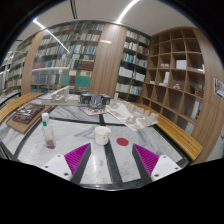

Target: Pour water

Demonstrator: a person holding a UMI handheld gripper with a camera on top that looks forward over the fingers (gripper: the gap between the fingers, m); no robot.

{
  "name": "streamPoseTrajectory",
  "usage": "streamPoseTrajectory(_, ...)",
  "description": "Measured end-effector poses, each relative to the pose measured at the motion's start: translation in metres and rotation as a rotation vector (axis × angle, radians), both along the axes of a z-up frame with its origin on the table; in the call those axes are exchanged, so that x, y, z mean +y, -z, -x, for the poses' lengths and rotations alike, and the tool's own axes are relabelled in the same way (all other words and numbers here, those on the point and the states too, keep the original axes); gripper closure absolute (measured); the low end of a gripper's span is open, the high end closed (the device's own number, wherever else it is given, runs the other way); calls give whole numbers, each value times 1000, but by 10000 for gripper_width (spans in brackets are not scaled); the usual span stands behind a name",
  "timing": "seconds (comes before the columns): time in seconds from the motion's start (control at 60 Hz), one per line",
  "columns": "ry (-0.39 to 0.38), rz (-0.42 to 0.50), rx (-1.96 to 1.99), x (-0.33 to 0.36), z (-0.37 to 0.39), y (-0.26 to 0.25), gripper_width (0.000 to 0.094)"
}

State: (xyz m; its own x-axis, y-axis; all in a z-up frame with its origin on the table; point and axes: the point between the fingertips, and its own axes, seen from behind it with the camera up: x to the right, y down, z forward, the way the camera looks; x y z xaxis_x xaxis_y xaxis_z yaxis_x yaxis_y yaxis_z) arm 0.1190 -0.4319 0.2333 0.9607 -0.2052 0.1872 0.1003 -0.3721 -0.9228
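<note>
Gripper view: your gripper [110, 160] rides low in the frame, fingers spread wide around nothing, magenta pads [77, 156] facing inward. The white cup [101, 136] stands at lower centre, just ahead of them. A bottle [46, 131] stands at left, contents unclear. Clutter on the table [150, 135] behind is hard to identify
</note>
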Motion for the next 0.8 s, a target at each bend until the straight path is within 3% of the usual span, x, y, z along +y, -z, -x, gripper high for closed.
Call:
streamPoseTrajectory(0.183,0,11,28,-4,2,20,80)
streamPoseTrajectory(0.3,-42,46,40,-4,23,58,84)
streamPoseTrajectory(0.6,-262,44,154,62,204,125,85)
streamPoseTrajectory(0.8,-303,-49,166,153,280,125,84)
